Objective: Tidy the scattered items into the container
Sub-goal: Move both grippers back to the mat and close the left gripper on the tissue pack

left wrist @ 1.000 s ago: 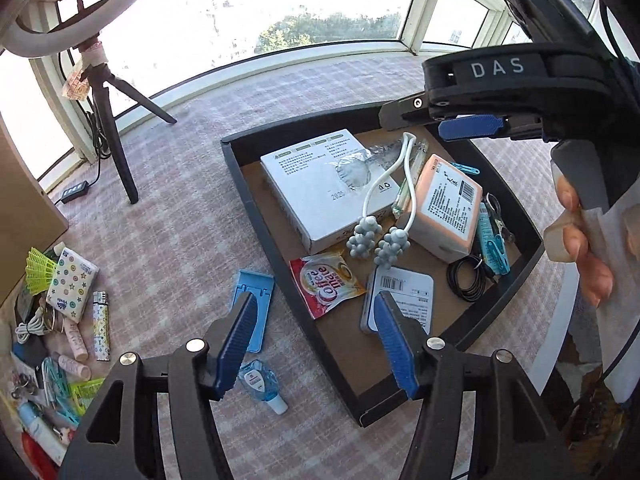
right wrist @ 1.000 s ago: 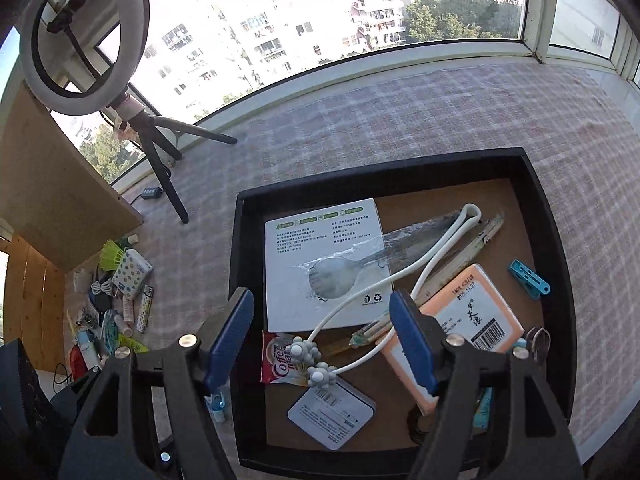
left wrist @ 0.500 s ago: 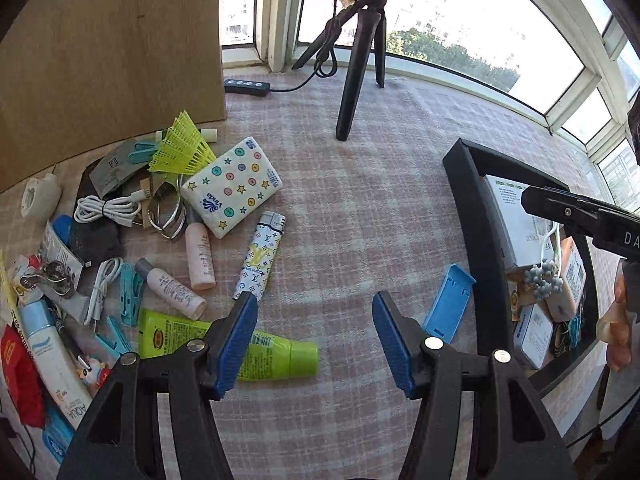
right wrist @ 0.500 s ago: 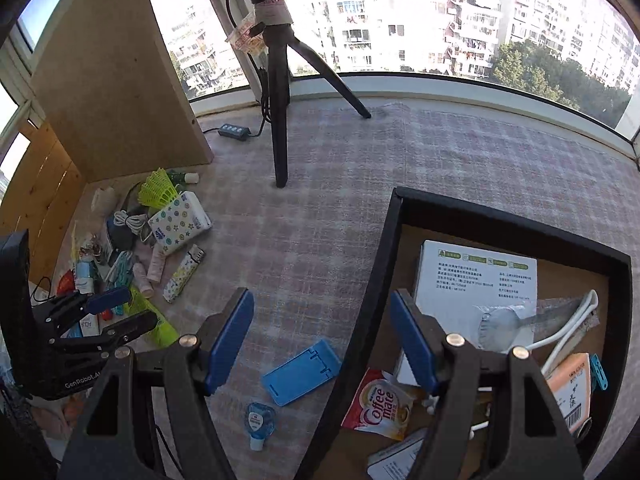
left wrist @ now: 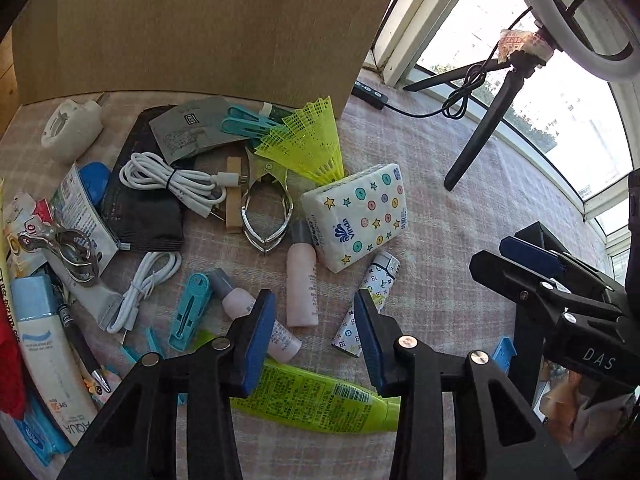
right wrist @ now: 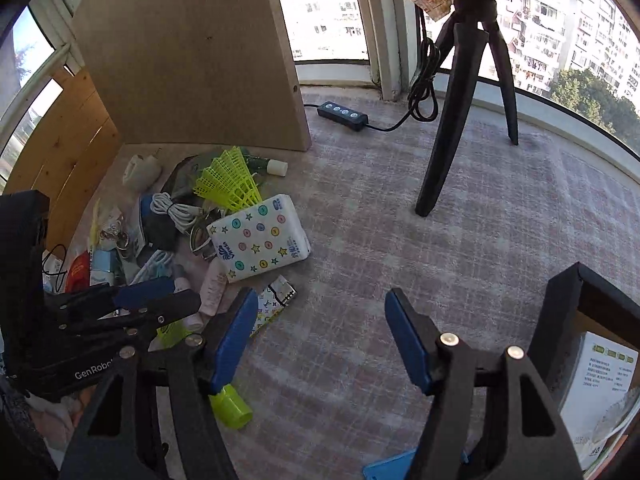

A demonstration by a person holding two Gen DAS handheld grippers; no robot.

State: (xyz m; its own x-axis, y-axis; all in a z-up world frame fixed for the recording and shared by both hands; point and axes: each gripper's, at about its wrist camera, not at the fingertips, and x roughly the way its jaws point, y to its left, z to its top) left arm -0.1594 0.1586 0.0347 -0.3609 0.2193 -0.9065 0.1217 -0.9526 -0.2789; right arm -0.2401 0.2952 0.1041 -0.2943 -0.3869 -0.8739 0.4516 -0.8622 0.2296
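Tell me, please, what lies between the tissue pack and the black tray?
Only bare checked cloth lies between the tissue pack and the black tray, as the right wrist view shows.

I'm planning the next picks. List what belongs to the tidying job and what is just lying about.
Job items:
tissue pack
patterned lighter
pink bottle
green tube
yellow shuttlecock
white cable
black container

Just lying about:
tripod
power strip
board

left hand-held gripper [left wrist: 314,326]: pitched steeply down, jaws closing, nothing pinched | right hand-held gripper [right wrist: 320,332]: pitched down, jaws wide, closing slightly, empty
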